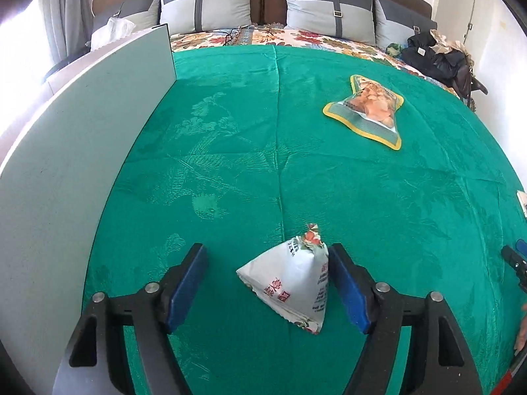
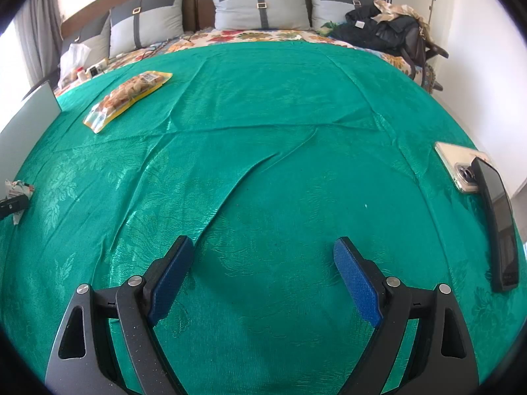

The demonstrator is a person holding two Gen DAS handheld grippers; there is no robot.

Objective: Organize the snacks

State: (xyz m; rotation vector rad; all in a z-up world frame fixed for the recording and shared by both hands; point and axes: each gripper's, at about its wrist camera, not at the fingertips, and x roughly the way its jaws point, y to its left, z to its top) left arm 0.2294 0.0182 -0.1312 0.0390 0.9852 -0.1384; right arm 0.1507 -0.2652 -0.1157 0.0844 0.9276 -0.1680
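A white pyramid-shaped snack packet (image 1: 291,281) with red print lies on the green bedspread (image 1: 263,148). My left gripper (image 1: 267,279) is open around it, with the right pad close to the packet's side and the left pad well apart. A yellow-edged bag of snacks (image 1: 370,108) lies farther away to the right; it also shows in the right wrist view (image 2: 126,98) at the far left. My right gripper (image 2: 263,273) is open and empty over bare bedspread. The white packet's tip (image 2: 18,189) shows at that view's left edge.
A grey-white board or box side (image 1: 66,164) stands along the left of the bed. Two phones (image 2: 461,168) (image 2: 499,223) lie at the right edge. Pillows (image 1: 210,3), a plastic bag (image 2: 74,59) and dark clothes (image 2: 378,33) are at the head of the bed.
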